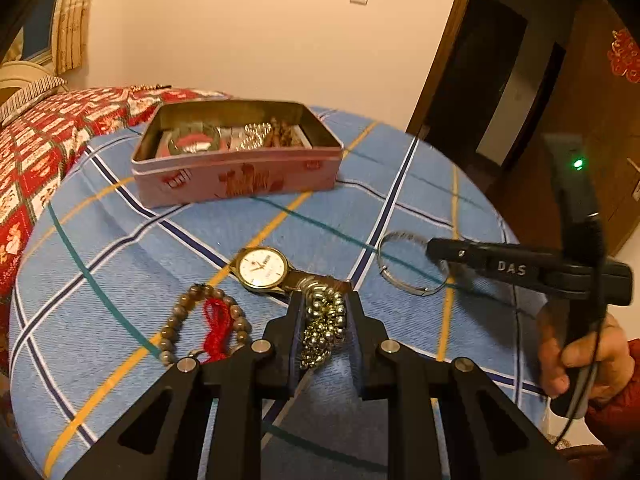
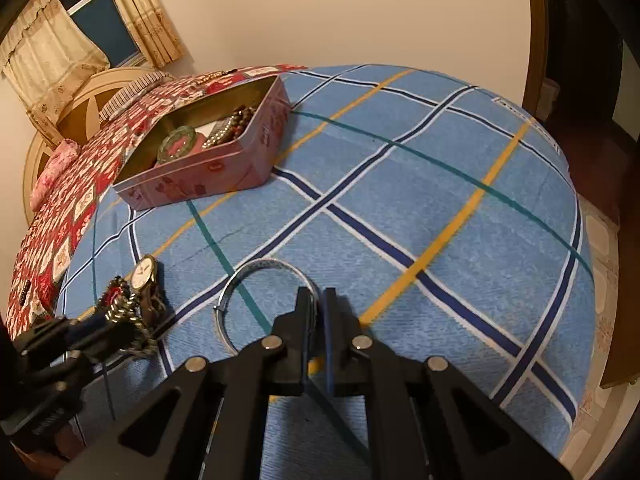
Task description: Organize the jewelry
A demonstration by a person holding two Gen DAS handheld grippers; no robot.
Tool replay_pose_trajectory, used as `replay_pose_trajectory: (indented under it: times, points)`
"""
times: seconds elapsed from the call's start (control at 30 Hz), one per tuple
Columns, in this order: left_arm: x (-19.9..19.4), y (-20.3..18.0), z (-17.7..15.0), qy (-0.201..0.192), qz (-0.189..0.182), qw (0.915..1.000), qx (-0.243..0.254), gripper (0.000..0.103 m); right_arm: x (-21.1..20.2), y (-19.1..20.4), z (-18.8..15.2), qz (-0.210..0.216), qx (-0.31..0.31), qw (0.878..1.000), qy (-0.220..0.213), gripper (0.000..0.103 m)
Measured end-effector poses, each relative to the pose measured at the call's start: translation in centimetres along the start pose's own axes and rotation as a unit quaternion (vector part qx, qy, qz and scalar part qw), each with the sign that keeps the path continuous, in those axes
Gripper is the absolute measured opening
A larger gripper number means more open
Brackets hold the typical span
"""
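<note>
Some jewelry already sits in the pink tin (image 1: 236, 176) on the bed (image 1: 120, 240). Left tongs (image 1: 325, 300) squeeze the shiny bead bracelet (image 1: 324, 320). Right tongs (image 2: 316, 300) pinch the silver bangle (image 2: 240, 280). The watch (image 1: 262, 268) and wooden beads (image 1: 176, 320) still wait.

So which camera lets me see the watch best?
The left wrist camera. There the watch lies face up near the middle, its white dial and gold rim plain, just beyond the left gripper. In the right wrist view the watch is small, far off at the left edge, seen at a slant and partly hidden.
</note>
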State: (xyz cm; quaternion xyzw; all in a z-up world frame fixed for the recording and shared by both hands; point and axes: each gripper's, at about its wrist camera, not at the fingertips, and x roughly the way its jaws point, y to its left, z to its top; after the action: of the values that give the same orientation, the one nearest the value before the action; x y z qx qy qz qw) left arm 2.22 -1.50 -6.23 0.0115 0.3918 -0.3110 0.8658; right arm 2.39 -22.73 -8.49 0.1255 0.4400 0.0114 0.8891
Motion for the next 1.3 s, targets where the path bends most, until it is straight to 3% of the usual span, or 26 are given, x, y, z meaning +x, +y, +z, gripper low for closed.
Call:
replay_pose_trajectory:
  times: [0.13, 0.3, 0.33, 0.37, 0.43, 0.5, 0.7, 0.83, 0.87, 0.9, 0.97, 1.07, 1.3]
  points:
    - [-1.4, 0.3, -0.2, -0.013, -0.007, 0.9999, -0.005, 0.020, -0.5, -0.1, 0.2, 0.004, 0.002, 1.000, -0.004, 0.011]
    - [-0.8, -0.1, -0.9, 0.013, 0.001, 0.9999, 0.007, 0.020, -1.4, 0.2, 0.3, 0.010, -0.001, 1.000, -0.008, 0.016]
    - [-0.3, -0.3, -1.0, 0.026, 0.007, 0.9996, 0.011, 0.020, -1.4, 0.3, 0.3, 0.010, -0.003, 1.000, -0.009, 0.023]
    - [0.1, -0.3, -1.1, 0.035, 0.011, 0.9992, 0.011, 0.020, -1.3, 0.4, 0.2, 0.010, -0.006, 1.000, -0.007, 0.038]
    - [0.7, -0.5, -1.3, 0.048, 0.013, 0.9987, 0.010, 0.020, -1.1, 0.6, -0.1, 0.008, -0.011, 1.000, -0.007, 0.050]
    - [1.0, -0.6, -1.2, 0.047, 0.009, 0.9988, 0.011, 0.022, -1.0, 0.9, -0.3, 0.001, -0.022, 1.000, -0.012, 0.050]
    - [1.6, -0.6, -0.8, 0.054, 0.028, 0.9981, 0.004, 0.023, 0.0, 2.1, -0.5, -0.038, -0.064, 0.997, 0.001, 0.048]
    - [1.6, -0.9, -1.1, 0.046, 0.033, 0.9982, 0.019, 0.023, 0.3, 3.3, -0.7, -0.079, -0.108, 0.991, 0.008, 0.013]
    - [1.5, -0.9, -1.2, 0.044, 0.032, 0.9983, 0.021, 0.022, 0.3, 3.3, -0.6, -0.076, -0.109, 0.991, 0.012, 0.011]
    - [1.5, -0.9, -1.2, 0.044, 0.029, 0.9984, 0.021, 0.014, 0.4, 3.2, -0.5, -0.075, -0.106, 0.991, 0.014, 0.010]
    - [1.3, -0.6, -1.2, 0.043, 0.019, 0.9988, 0.010, 0.010, 0.3, 2.9, -0.5, -0.075, -0.100, 0.992, 0.015, 0.007]
    - [0.3, -0.1, -1.1, 0.028, -0.007, 0.9995, -0.011, 0.009, -0.2, 2.6, -0.4, -0.061, -0.084, 0.995, 0.014, 0.006]
    - [-4.4, -0.5, 0.2, -0.037, -0.035, 0.9987, -0.004, 0.004, -3.8, 2.5, 0.6, -0.022, -0.056, 0.998, -0.034, 0.007]
